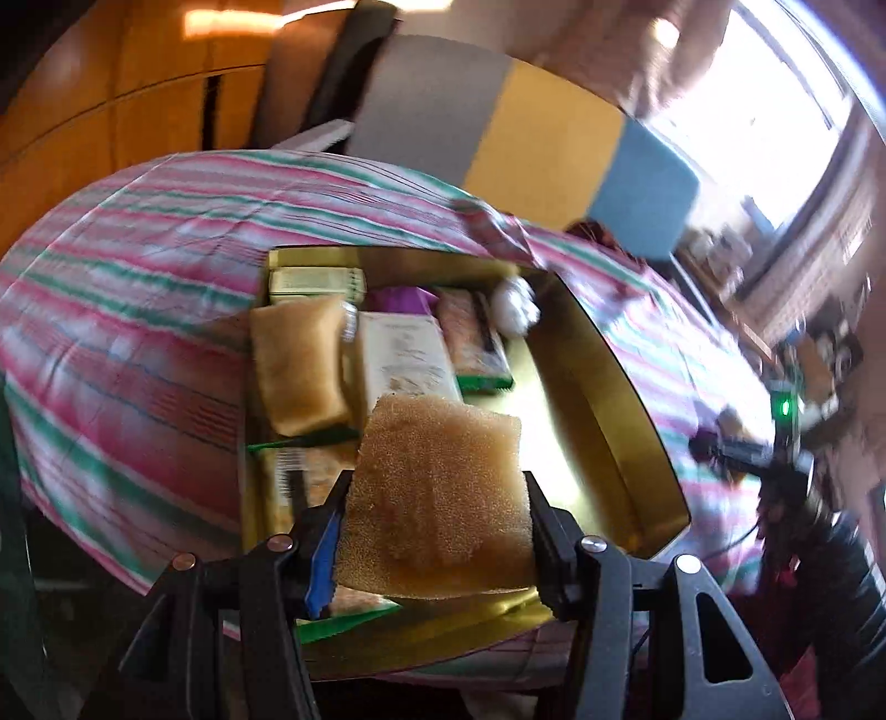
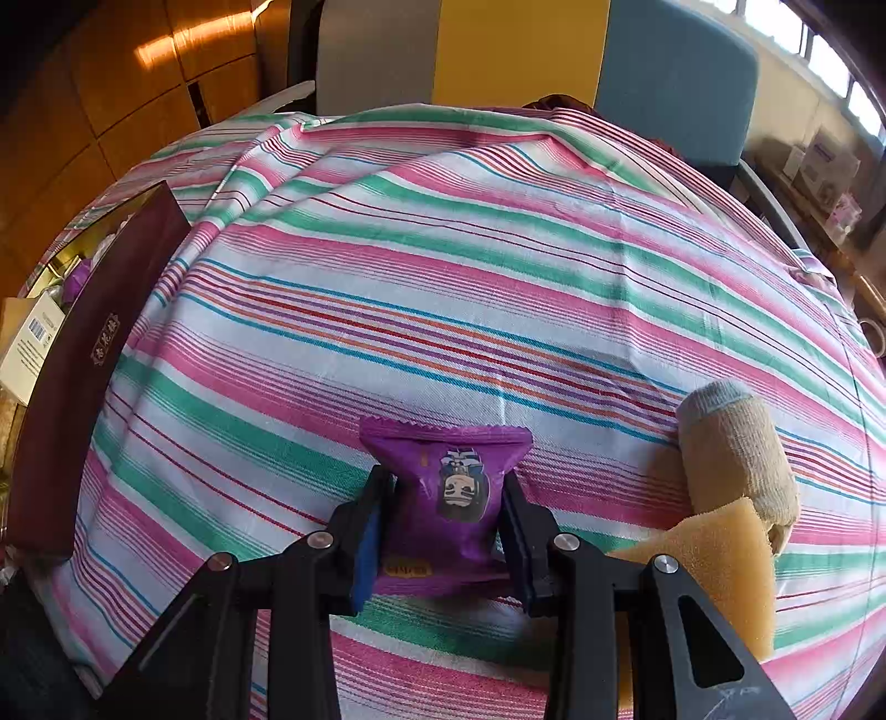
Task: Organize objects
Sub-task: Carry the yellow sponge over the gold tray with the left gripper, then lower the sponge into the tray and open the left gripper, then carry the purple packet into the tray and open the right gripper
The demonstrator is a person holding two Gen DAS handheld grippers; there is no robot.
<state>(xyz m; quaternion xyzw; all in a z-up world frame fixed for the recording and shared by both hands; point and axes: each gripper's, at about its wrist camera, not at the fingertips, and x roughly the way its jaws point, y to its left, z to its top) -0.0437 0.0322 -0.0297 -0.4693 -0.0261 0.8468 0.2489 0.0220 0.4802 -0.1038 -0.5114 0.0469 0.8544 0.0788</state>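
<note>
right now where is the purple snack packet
Right wrist view: purple snack packet is clamped in the right hand-held gripper over the striped cloth, left of a sponge.

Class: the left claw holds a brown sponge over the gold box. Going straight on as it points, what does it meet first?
Probably the cream printed packet lying inside the gold box; depth is unclear.

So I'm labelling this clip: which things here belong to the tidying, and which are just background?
Part of the job:
- sponge in left tool
- purple snack packet in right tool
- gold-lined box
- loose sponge
- rolled sock

Just there:
- striped cloth
- chair back
- window
</note>
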